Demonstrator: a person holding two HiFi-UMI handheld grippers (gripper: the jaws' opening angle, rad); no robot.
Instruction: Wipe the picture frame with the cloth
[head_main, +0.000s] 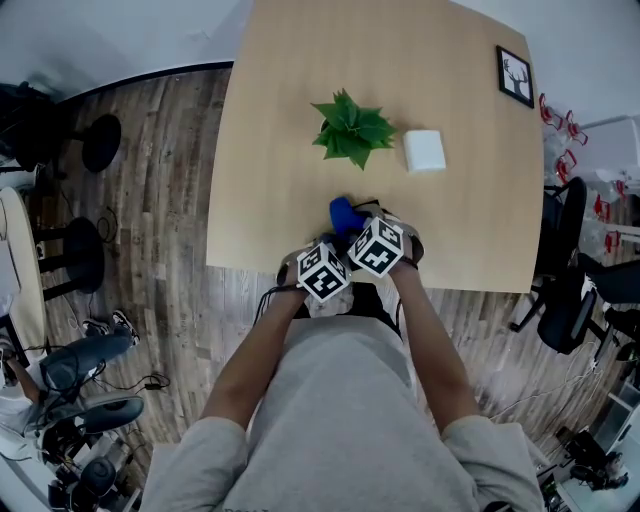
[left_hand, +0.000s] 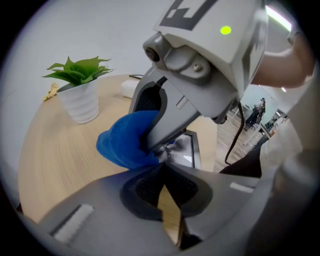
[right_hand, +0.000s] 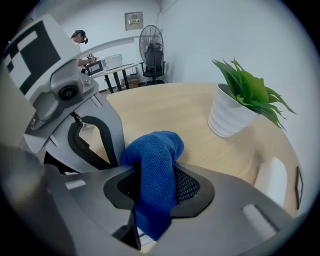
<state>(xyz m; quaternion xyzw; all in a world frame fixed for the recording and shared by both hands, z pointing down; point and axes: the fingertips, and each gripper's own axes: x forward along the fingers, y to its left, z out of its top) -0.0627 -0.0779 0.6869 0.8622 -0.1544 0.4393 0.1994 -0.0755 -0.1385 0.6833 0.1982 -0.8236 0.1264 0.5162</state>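
Picture frame partly behind cloth

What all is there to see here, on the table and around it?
Table: one, light wood, centre.
Plant: one, green, white pot, table middle.
Box: one, white, right of plant.
Far picture frame: one, black, far right corner.
Near picture frame: one, black, near edge.
Cloth: one, blue, in right gripper.
Office chairs: several, black, right of table.
Left gripper: one, grey, seemingly shut on near picture frame.
Right gripper: one, grey, shut on cloth.

Wooden table, potted plant, white box, picture frame near edge, corner frame
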